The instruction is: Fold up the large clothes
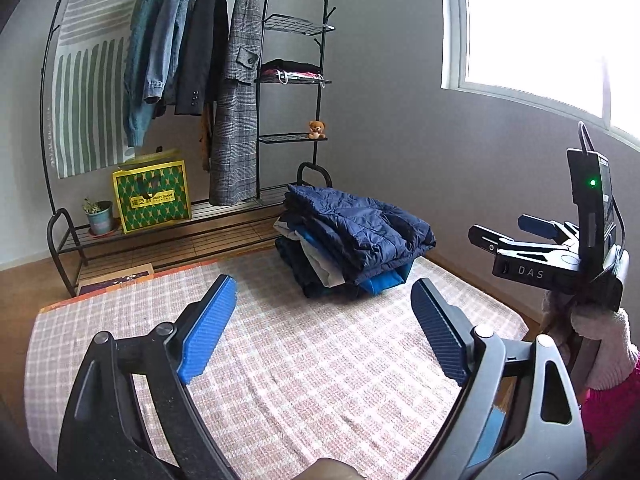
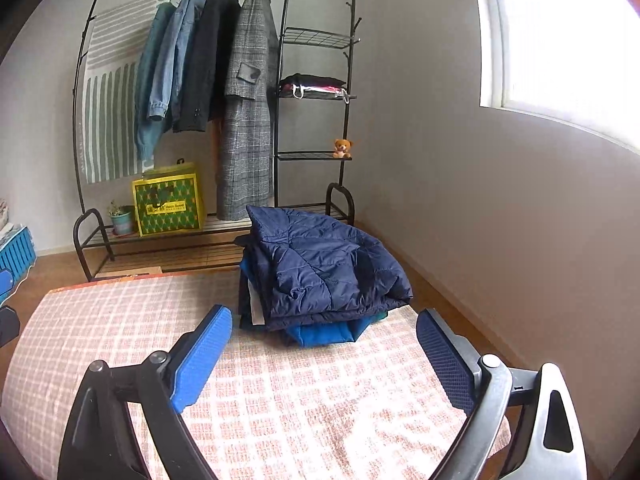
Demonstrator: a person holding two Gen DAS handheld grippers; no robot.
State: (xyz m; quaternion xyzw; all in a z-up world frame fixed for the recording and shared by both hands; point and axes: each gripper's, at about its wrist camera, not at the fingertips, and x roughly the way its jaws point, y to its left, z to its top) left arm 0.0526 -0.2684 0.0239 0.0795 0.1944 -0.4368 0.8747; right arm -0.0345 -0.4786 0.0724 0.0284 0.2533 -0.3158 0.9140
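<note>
Both tools are empty. The left hand-held gripper (image 1: 324, 328) is seen with its blue pads spread wide and only the checked cloth of the desk (image 1: 280, 380) between them; the right hand-held gripper (image 2: 324, 354) is spread just as wide over the same cloth, nothing being held.

The task's things lie ahead of both grippers: a stack of folded clothes (image 1: 344, 248) at the far edge of the desk, topped by a navy quilted jacket (image 2: 320, 264) with a blue garment (image 2: 324, 334) showing beneath it. The stack appears to have been set far forward so that the near stretch of cloth is kept free as folding space. Judged from this, the jacket is already folded and stacked, and another large garment would be needed next.

Both grippers are pitched moderately downward toward the desk. In the left wrist view the right tool is seen off to the right, carried in a gloved hand (image 1: 600, 340), well apart from the stack.
</note>
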